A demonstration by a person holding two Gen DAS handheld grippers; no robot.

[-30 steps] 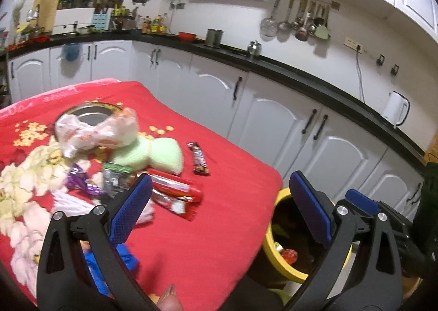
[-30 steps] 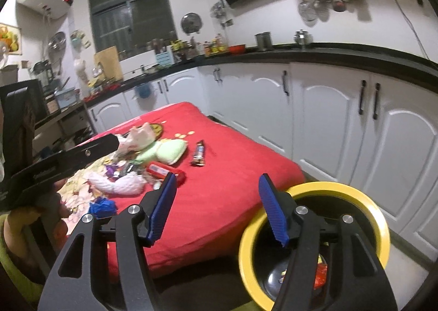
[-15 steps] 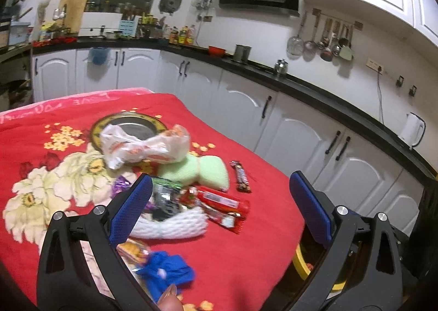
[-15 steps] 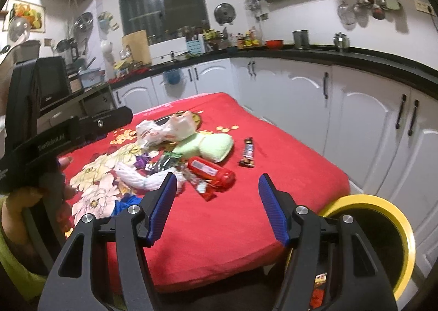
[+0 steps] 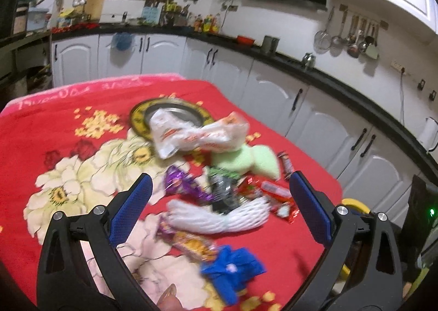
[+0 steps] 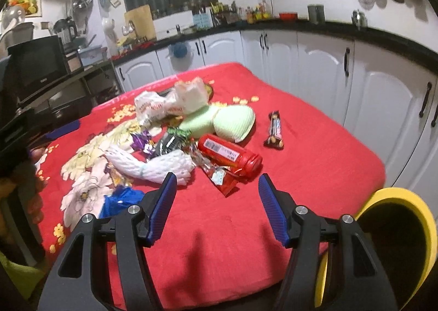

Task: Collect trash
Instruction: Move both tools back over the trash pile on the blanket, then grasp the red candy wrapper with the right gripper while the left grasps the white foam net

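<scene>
Two grippers hang over a table under a red flowered blanket, both empty. The right gripper has its jaws partly apart with only bare blanket between the blue pads; the left gripper stands wide open above the litter, touching none of it.

All the trash lies in one loose heap near the middle of the blanket. Taking the red bottle as the marker: a torn red wrapper touches its near end, a white foam net sleeve lies just to its left, and a dark foil wrapper and a purple foil wrapper sit beyond that sleeve. Behind the bottle are two pale green sponge-like pads, and behind those a crumpled white plastic bag. A chocolate bar wrapper lies alone to the bottle's right. A crumpled blue scrap sits near the blanket's front edge, left of the bottle. The yellow-rimmed bin stands on the floor off the table's right corner, well apart from the heap.

My reading is that this is the approach before a pick: nothing is gripped yet. The next move calls for choosing one piece, probably the bottle or the torn wrapper nearest the right gripper, lowering the jaws around it, closing, then carrying it across to the bin.
</scene>
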